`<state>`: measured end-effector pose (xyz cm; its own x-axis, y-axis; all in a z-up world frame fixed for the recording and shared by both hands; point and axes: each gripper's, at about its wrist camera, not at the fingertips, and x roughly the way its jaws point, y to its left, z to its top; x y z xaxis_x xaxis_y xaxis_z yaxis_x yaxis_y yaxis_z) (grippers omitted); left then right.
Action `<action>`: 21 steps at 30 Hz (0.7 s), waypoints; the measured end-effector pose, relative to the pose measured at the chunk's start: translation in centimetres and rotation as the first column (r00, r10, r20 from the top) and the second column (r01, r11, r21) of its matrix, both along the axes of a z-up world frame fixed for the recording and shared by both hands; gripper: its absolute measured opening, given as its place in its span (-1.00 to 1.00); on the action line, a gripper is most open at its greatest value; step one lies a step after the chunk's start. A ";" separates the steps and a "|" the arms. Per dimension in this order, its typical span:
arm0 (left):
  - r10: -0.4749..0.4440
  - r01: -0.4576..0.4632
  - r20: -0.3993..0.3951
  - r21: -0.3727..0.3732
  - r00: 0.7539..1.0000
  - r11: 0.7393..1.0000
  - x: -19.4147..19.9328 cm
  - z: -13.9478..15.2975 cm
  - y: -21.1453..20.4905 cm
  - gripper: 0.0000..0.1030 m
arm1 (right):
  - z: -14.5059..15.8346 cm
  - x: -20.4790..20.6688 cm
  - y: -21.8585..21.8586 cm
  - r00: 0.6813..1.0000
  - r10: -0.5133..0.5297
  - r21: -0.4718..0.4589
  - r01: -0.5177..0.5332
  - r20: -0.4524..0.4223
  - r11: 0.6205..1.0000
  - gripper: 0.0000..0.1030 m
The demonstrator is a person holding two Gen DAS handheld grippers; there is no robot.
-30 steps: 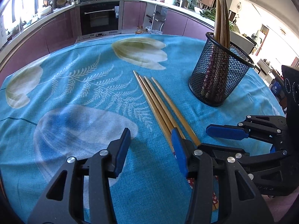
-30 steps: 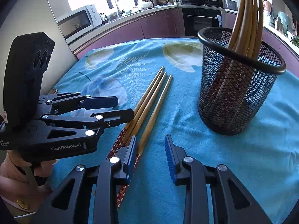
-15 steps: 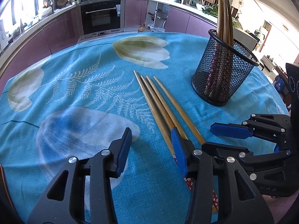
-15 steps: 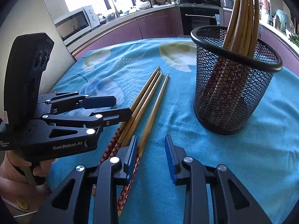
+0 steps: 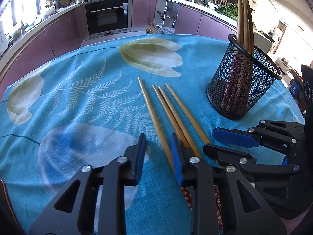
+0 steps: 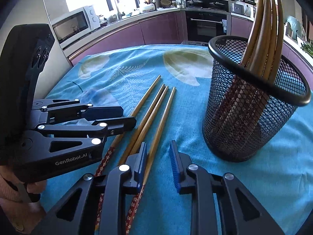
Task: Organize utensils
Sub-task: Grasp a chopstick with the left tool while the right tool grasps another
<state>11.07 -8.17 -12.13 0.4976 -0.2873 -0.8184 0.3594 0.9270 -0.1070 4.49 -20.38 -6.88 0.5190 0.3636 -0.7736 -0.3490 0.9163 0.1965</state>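
Several wooden chopsticks (image 5: 172,111) (image 6: 154,109) with red patterned ends lie side by side on the blue tulip tablecloth. My left gripper (image 5: 158,137) (image 6: 129,115) is closing its jaws around the near part of the leftmost chopstick, which lies beside the right pad with a gap to the left pad. My right gripper (image 6: 158,144) (image 5: 209,140) is closing its jaws around the rightmost chopstick, which lies against the left pad and clear of the right one. A black mesh holder (image 5: 242,90) (image 6: 250,117) stands upright at the right with more chopsticks (image 6: 266,29) in it.
The tablecloth (image 5: 78,98) covers a round table whose far edge faces purple kitchen cabinets and an oven (image 5: 107,17). A hand (image 6: 23,195) holds the left gripper at the table's near left. The two grippers sit close together, side by side.
Both grippers' jaws have narrowed, each around one outer chopstick. The leftmost chopstick now lies slightly apart from the others. Neither hand has shifted much.
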 end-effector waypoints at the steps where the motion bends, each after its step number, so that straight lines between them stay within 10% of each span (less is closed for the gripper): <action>1: -0.004 0.004 -0.004 -0.012 1.000 1.000 -0.2 0.0 0.0 -0.74 | 0.0 0.1 -0.1 1.000 -0.007 0.009 0.007 -0.003 1.000 -0.72; 21: -0.020 0.016 -0.039 -0.111 0.999 0.994 -2.9 0.4 0.9 -0.85 | 0.1 -0.7 -1.4 0.999 0.015 0.144 -0.008 -0.050 0.990 -0.89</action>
<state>8.14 -7.25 -11.69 0.4590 -0.3859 -0.8003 0.3694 0.9021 -0.2231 3.75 -21.81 -6.77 0.4752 0.4782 -0.7385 -0.3452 0.8734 0.3434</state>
